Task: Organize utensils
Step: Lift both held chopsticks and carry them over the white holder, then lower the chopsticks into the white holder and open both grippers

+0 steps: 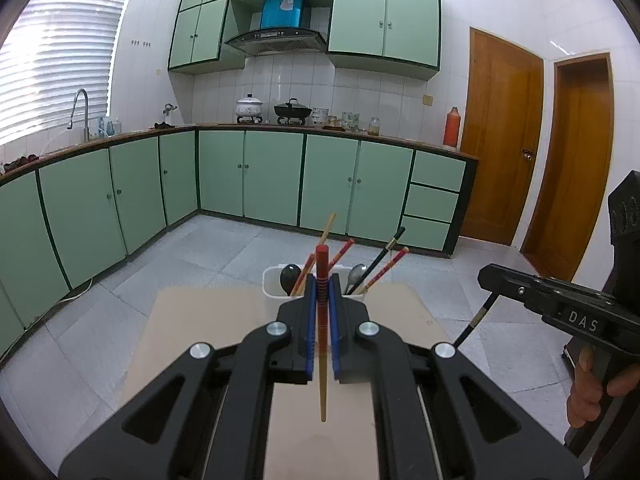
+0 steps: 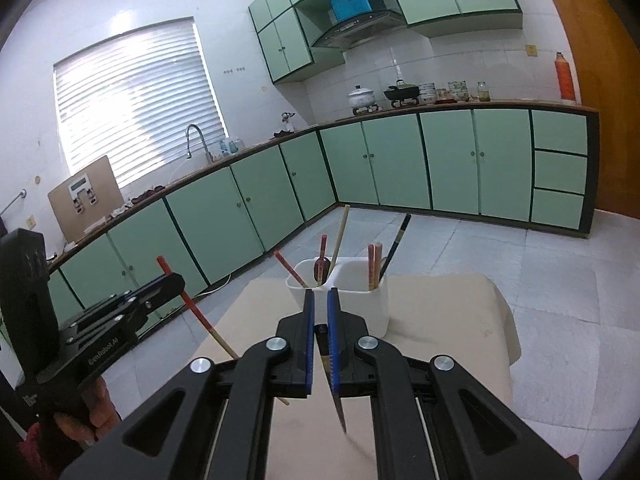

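Note:
My left gripper [image 1: 322,280] is shut on a red-topped bamboo chopstick [image 1: 322,360], which stands nearly upright between the blue pads with its pale tip hanging over the beige table [image 1: 208,320]. My right gripper [image 2: 320,296] is shut on a black chopstick [image 2: 336,400] that slants down below the pads. Just beyond both grippers stands a white two-compartment holder [image 2: 360,304], also the holder [image 1: 274,284], with spoons and several chopsticks upright in it. The right gripper [image 1: 486,274] shows at the right of the left wrist view. The left gripper [image 2: 178,280] shows at the left of the right wrist view.
The small table [image 2: 460,320] stands on a grey tiled floor [image 1: 180,252]. Green base cabinets [image 1: 272,176] run along the back and left walls. Wooden doors [image 1: 504,140] are at the right. A hand [image 1: 588,392] grips the right tool's handle.

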### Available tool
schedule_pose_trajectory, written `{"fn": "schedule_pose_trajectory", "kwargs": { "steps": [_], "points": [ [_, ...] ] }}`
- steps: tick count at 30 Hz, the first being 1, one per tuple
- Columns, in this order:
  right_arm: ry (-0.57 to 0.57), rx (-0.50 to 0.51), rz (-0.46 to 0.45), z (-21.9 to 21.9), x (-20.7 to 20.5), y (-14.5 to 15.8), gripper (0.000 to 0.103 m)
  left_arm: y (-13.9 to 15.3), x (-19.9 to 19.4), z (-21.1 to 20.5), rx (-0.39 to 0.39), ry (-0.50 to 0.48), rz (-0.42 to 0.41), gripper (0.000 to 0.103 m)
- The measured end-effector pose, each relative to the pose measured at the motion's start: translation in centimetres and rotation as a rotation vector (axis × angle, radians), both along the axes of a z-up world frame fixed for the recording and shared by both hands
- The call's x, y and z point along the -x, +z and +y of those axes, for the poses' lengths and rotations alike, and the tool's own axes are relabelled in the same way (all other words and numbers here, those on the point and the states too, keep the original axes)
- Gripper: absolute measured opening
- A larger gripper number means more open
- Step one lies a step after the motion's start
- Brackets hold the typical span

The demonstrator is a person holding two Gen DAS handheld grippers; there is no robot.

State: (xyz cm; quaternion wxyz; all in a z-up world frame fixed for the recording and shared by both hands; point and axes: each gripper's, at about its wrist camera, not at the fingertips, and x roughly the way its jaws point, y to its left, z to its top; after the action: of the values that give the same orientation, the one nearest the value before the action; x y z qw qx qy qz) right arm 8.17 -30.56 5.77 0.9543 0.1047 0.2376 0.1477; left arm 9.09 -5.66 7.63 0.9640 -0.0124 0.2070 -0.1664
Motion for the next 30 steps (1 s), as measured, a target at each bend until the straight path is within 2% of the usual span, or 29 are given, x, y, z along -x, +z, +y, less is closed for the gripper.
{"fn": "schedule_pose_trajectory", "kwargs": {
  "steps": [7, 15, 23, 30],
  "points": [
    [0.021, 0.008, -0.025, 0.0, -0.5, 1.4, 0.006, 1.3, -0.1, 0.2, -0.001, 0.005, -0.03, 0.005],
    [0.048, 0.021, -0.072, 0.5, -2.3, 4.5, 0.006, 3.5, -1.6, -0.1, 0.002, 0.004, -0.071, 0.005],
    [0.052, 0.035, -0.133, 0.7, -5.6, 8.7, 0.006, 7.0, -4.9, 0.4, 0.045, 0.02, -0.12, 0.005],
    [0.025, 0.01, -0.196, -0.3, -9.6, 12.4, 0.006, 9.7, -8.8, -0.9, 0.054, 0.027, -0.174, 0.005]
  ]
}}
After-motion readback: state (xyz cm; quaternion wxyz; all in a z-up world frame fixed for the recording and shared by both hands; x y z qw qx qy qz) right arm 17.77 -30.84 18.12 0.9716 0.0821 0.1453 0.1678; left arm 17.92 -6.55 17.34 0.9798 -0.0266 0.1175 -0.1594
